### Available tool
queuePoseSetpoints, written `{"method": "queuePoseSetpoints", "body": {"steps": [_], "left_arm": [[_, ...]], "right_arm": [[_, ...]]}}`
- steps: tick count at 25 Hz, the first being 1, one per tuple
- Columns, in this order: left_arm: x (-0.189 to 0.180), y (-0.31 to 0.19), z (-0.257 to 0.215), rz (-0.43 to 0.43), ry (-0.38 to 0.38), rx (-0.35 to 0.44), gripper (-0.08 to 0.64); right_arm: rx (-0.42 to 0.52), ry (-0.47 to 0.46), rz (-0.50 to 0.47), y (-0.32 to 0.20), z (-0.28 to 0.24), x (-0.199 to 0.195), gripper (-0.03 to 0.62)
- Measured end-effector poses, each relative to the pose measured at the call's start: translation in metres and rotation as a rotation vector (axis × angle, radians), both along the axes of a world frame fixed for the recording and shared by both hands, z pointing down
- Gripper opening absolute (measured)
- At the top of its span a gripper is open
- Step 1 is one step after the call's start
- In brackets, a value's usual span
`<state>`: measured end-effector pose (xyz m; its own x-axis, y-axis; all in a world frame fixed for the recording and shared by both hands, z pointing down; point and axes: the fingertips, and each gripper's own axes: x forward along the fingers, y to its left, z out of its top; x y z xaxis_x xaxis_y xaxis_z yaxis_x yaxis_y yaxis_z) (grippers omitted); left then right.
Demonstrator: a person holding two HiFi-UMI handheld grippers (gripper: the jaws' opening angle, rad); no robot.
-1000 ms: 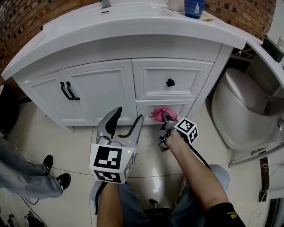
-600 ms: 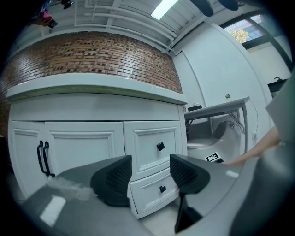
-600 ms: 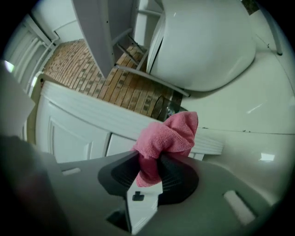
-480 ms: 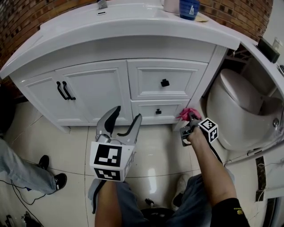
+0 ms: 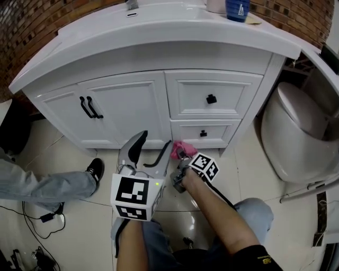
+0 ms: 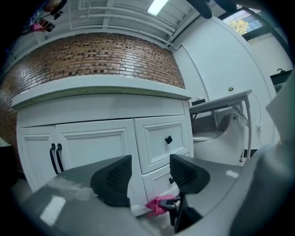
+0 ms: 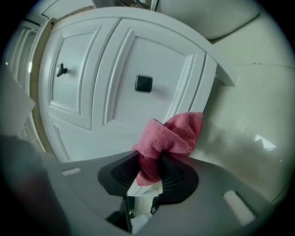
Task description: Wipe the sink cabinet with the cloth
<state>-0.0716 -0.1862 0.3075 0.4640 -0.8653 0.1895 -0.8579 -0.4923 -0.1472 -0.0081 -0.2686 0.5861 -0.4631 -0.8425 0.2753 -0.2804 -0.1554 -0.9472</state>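
Note:
The white sink cabinet (image 5: 127, 106) has two doors with black handles (image 5: 87, 107) and two drawers with black knobs. My right gripper (image 5: 183, 154) is shut on a pink cloth (image 5: 184, 147), which is pressed low against the cabinet, left of the lower drawer's knob (image 5: 203, 133). In the right gripper view the cloth (image 7: 173, 136) bunches out from between the jaws of the right gripper (image 7: 150, 169), in front of the lower drawer (image 7: 138, 106). My left gripper (image 5: 150, 151) hovers open over the floor, apart from the cabinet. Between the jaws of the left gripper (image 6: 147, 177) there is nothing, and the cloth (image 6: 158, 205) shows below them.
A white toilet (image 5: 296, 132) stands close to the cabinet's right side. A blue cup (image 5: 238, 9) sits on the countertop. Another person's leg and black shoe (image 5: 95, 170) lie on the tiled floor at left, with cables (image 5: 32, 222) nearby.
My right gripper swept the cloth right along the lower drawer to the cabinet's right corner, then back left and lower. The left gripper stayed open and still.

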Motion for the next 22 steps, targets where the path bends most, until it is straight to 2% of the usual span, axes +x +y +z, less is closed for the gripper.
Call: {"method": "queuePoseSetpoints", "body": {"steps": [4,7,11,17,19,22], "left_arm": [[-0.023,-0.001,0.0,-0.056,0.001,-0.02,0.261],[-0.029,-0.004,0.001,-0.061,0.005,-0.029,0.262],[-0.015,-0.009,0.007,-0.018,-0.035,-0.021,0.261],[0.031,-0.012,0.016,0.076,-0.036,-0.024,0.262],[0.042,-0.014,0.016,0.099,-0.044,-0.023,0.261],[0.046,-0.017,0.015,0.104,-0.029,-0.026,0.261]], "right_arm": [[0.018,-0.05,-0.01,-0.02,0.003,-0.032,0.107],[0.011,-0.039,0.044,-0.032,0.012,-0.01,0.107],[-0.027,-0.013,0.218,-0.039,0.024,0.071,0.107],[-0.005,0.062,0.486,-0.033,0.021,0.248,0.107],[0.014,0.112,0.511,-0.025,0.02,0.28,0.107],[0.02,0.151,0.445,-0.02,0.026,0.273,0.106]]}}
